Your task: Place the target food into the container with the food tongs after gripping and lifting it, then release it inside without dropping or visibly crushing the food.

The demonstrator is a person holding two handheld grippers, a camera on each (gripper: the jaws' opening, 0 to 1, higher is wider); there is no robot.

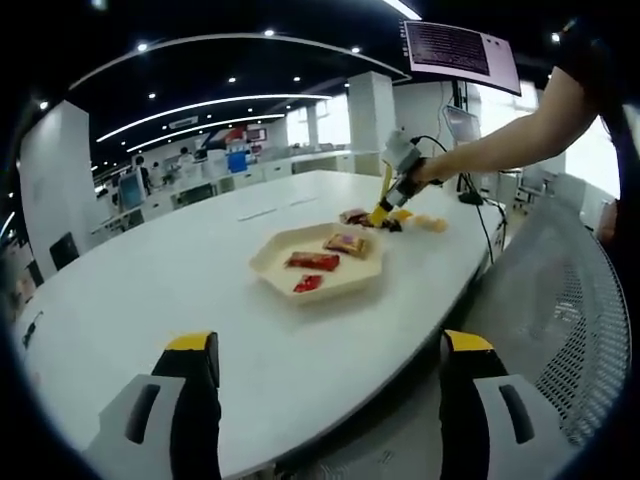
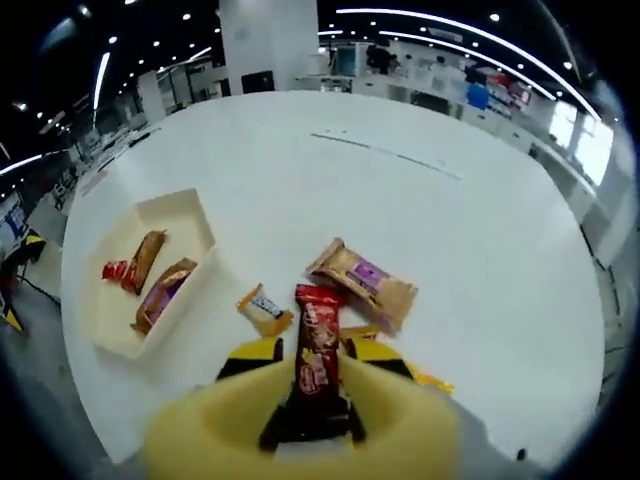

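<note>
My right gripper point(image 2: 314, 352) is shut on yellow food tongs point(image 2: 300, 420). The tongs pinch a red snack packet point(image 2: 318, 340), which stands up lengthwise just past them. To its left lies a cream tray point(image 2: 172, 215) with three packets in it. A brown-and-purple packet point(image 2: 362, 280) and a small orange packet point(image 2: 265, 308) lie on the white table beside the tray. In the left gripper view, the right gripper point(image 1: 400, 170) holds the tongs point(image 1: 384, 205) down at the loose packets point(image 1: 420, 222) behind the tray point(image 1: 268, 266). My left gripper point(image 1: 330, 345) hangs open over the near table edge, holding nothing.
A person's arm point(image 1: 500, 140) reaches in from the right. A grey mesh chair point(image 1: 580, 300) stands by the table's right edge. A black cable point(image 1: 482, 225) runs across the far right corner. The table point(image 2: 420, 190) is broad and white beyond the packets.
</note>
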